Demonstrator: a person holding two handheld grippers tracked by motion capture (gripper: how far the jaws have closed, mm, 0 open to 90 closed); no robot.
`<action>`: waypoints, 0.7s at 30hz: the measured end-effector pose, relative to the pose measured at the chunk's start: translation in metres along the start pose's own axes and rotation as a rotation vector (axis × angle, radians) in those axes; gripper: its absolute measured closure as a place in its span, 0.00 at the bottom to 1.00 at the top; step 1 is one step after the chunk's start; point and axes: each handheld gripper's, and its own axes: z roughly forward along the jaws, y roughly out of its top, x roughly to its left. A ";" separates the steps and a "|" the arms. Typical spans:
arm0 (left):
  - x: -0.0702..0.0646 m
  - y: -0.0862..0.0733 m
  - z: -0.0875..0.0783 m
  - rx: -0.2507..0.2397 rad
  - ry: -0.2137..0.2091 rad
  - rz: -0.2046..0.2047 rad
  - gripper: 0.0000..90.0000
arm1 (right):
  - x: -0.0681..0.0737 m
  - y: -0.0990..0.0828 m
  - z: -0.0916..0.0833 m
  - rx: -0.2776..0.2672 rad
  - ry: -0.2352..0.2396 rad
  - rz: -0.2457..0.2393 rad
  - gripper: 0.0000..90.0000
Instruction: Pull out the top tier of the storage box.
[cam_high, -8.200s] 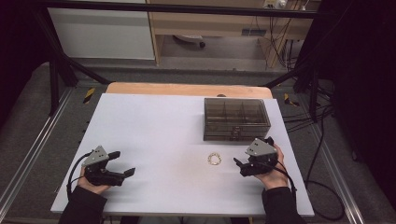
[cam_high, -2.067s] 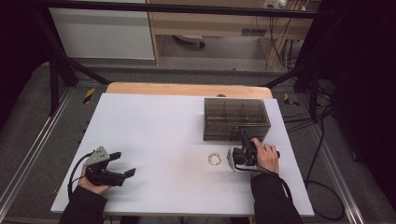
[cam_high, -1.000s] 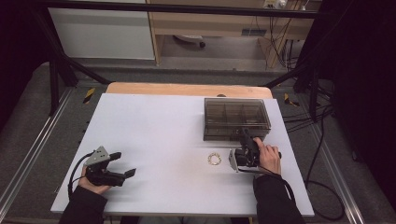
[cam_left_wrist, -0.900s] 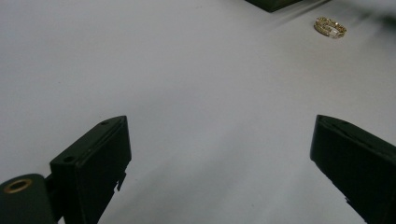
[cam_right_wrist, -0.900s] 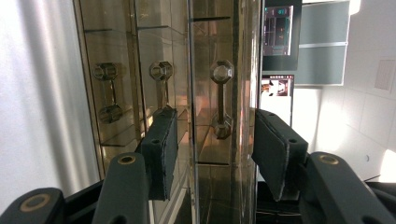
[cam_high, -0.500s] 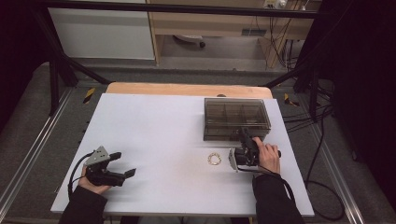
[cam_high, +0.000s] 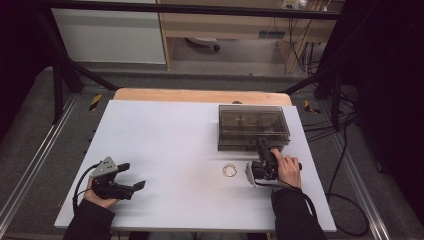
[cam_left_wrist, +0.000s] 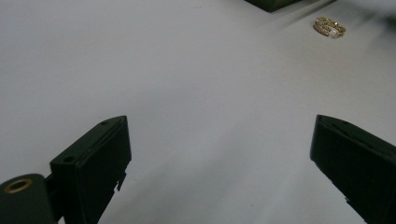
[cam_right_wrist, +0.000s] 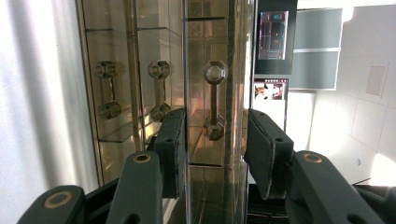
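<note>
The right gripper (cam_high: 262, 149) is working at the near front edge of the smoked-transparent plastic compartment box (cam_high: 253, 126), which is sitting at the far right of the white table (cam_high: 165, 150). In the right gripper view its jaws are straddling the box's small metal handle (cam_right_wrist: 214, 100) and the clear lid edge that carries it; they have just been closing. The left pad (cam_right_wrist: 174, 151) is lying against the plastic, while the right pad (cam_right_wrist: 264, 154) is showing a sliver of gap, so a firm clamp cannot be confirmed. Judged purpose: taking hold at the handle so the lid can be lifted.

The right hand (cam_high: 287, 167) is resting low near the table, the gripper turned on its side and pointing away from the person toward the box front.

A small gold-coloured ring-shaped chain (cam_high: 229, 170) is lying flat on the table just left of the right gripper, apart from the box, probably waiting to go inside.

The left gripper (cam_high: 131, 177) is idling at the near left, well apart from everything, jaws spread wide with nothing between them, pointing across the table toward the chain (cam_left_wrist: 330, 26).
</note>
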 end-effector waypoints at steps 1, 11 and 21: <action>0.000 0.000 0.000 0.000 0.000 0.001 0.06 | 0.000 0.000 -0.001 -0.001 0.000 0.000 0.67; 0.000 0.000 0.000 0.002 0.001 0.001 0.06 | 0.001 0.000 -0.005 -0.003 0.001 -0.002 0.67; 0.000 0.000 0.000 0.001 0.002 0.001 0.06 | 0.001 0.001 -0.009 -0.003 0.002 -0.009 0.67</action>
